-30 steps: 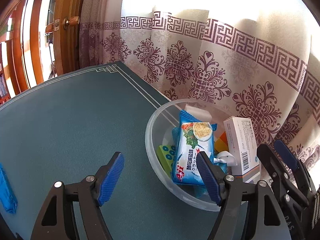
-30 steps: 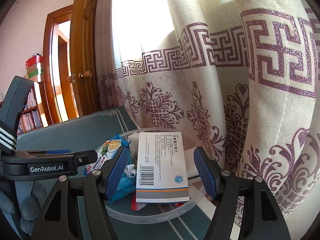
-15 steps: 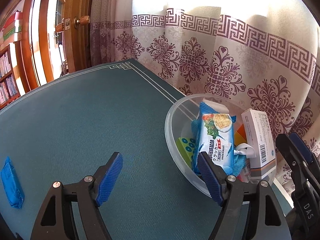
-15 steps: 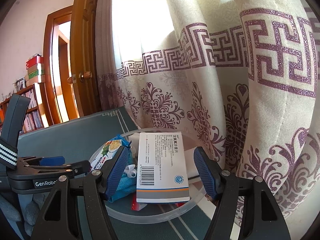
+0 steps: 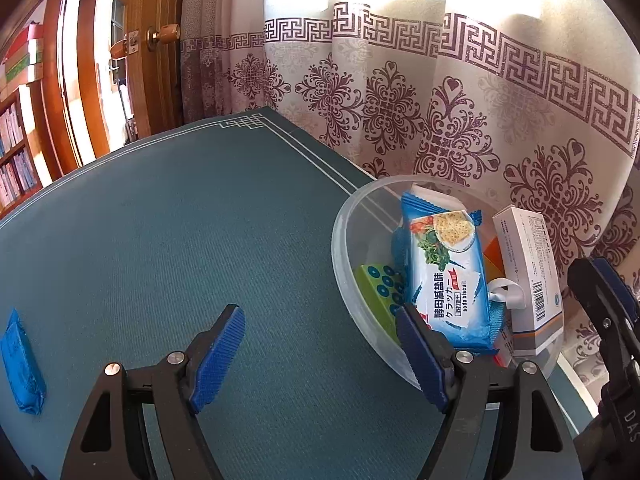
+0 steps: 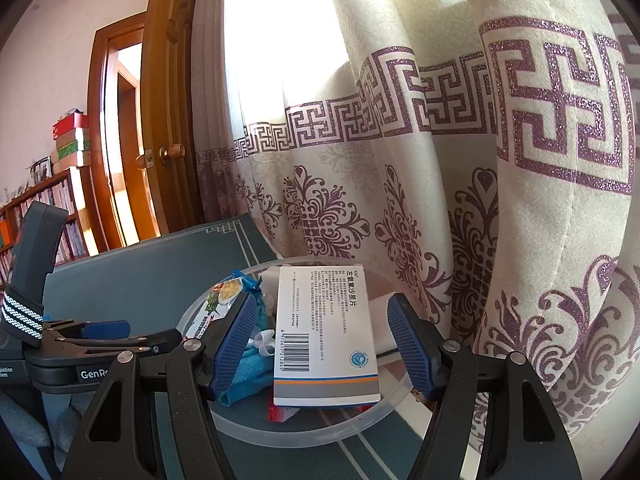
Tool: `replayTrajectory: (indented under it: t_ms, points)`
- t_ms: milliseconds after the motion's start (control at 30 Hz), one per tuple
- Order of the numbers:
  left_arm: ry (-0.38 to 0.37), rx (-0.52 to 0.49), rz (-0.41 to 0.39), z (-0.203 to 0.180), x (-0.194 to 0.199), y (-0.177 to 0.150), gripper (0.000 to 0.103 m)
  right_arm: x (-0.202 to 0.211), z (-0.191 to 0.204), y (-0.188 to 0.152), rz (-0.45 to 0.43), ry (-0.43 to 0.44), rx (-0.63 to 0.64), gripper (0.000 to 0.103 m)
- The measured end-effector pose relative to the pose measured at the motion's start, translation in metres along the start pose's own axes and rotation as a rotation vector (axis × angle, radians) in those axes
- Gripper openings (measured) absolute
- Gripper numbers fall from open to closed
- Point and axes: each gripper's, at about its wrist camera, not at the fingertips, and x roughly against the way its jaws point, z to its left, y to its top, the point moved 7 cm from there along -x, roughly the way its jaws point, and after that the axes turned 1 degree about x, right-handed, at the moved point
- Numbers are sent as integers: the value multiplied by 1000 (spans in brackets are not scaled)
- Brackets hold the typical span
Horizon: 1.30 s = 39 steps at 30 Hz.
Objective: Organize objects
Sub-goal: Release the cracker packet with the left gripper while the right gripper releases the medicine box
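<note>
A clear plastic bowl [image 5: 344, 276] stands at the table's right edge by the curtain. It holds a blue soda biscuit pack [image 5: 448, 276], a white medicine box [image 5: 528, 276], a green item with blue dots [image 5: 380, 284] and other small things. A blue packet [image 5: 20, 364] lies on the table at far left. My left gripper [image 5: 320, 356] is open and empty over the table, just left of the bowl. My right gripper [image 6: 324, 348] is open over the bowl [image 6: 304, 432], its jaws either side of the medicine box [image 6: 326, 336], not touching it.
The teal table mat [image 5: 180, 248] spreads left of the bowl. A patterned curtain [image 5: 460, 112] hangs close behind the bowl. A wooden door [image 5: 160, 48] and bookshelves [image 5: 16, 160] stand at the far left. The left gripper's body [image 6: 60, 344] shows in the right wrist view.
My left gripper has drawn back to the left away from the bowl, so the blue packet shows more fully. My right gripper has stayed still.
</note>
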Motion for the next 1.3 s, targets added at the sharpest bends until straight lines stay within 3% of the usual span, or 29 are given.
replayTrajectory:
  t_ms: [267, 700, 1067, 1300]
  points:
    - [14, -40, 21, -14, -10, 0, 81, 0, 0, 0, 0, 0, -1, 69]
    - [9, 7, -25, -2, 19, 0, 86, 1, 1, 0, 0, -2, -3, 70]
    - [74, 88, -33, 38, 48, -23, 91, 1, 5, 0, -2, -3, 27, 74]
    - [159, 161, -35, 75, 74, -46, 92, 0, 12, -1, 4, 6, 66, 77]
